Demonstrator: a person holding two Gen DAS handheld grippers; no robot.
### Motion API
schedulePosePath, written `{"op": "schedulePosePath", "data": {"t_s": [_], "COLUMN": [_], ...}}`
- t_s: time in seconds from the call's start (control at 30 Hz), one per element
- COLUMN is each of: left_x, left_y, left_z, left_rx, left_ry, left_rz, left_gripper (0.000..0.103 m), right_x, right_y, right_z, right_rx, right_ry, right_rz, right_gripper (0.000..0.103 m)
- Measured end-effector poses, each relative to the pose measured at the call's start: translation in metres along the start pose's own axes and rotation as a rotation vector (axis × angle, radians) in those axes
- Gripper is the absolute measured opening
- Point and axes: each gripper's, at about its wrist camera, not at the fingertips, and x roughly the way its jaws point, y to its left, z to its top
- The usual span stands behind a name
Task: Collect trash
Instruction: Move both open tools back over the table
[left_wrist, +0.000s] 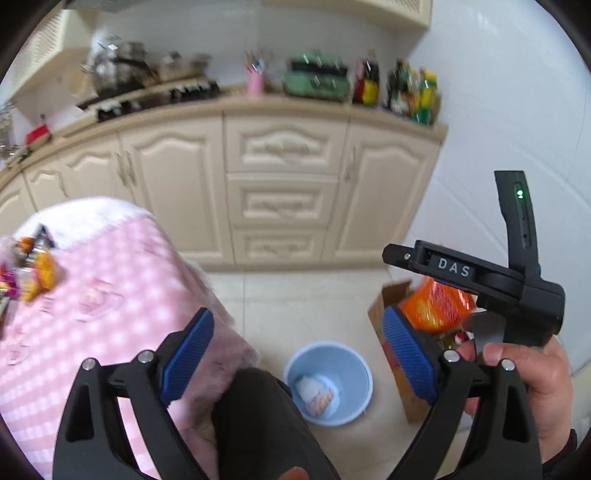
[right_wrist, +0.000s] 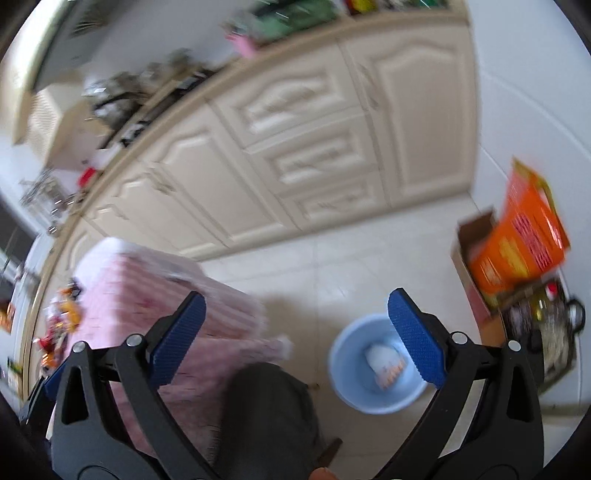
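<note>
Left of the blue bin (left_wrist: 330, 384), wrappers (left_wrist: 31, 269) lay on the pink-checked surface (left_wrist: 110, 295). The left claw (left_wrist: 299, 354) gaped wide, empty, above the bin, which held a crumpled white wrapper (left_wrist: 317, 395). The right claw (right_wrist: 295, 341) likewise hung wide open and empty.

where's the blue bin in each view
Left wrist: the blue bin sits on the floor at lower centre, between the left tongs, white trash inside.
Right wrist: the blue bin is lower right of centre, partly behind a blue fingertip of the right tongs.
Shared landmark: the orange box, right of the bin.
</note>
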Motion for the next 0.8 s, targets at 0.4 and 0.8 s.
{"op": "schedulePosePath", "data": {"t_s": [0.4,0.8], "left_x": [-0.132,-0.237], "left_y": [0.095,0.177], "left_z": [0.016,-0.002], "left_rx": [-0.141,-0.269], "left_ry": [-0.236,-0.372], "left_rz": [0.2,0.427], "left_gripper": [0.094,0.097], "right_x": [-0.061,-0.102], "right_y": [0.175,0.288], "right_z": [-0.002,-0.038], "right_rx": [-0.262,-0.452], "right_ry": [-0.109,-0.145], "right_rz": [0.269,0.416], "right_gripper": [0.097,0.097]}}
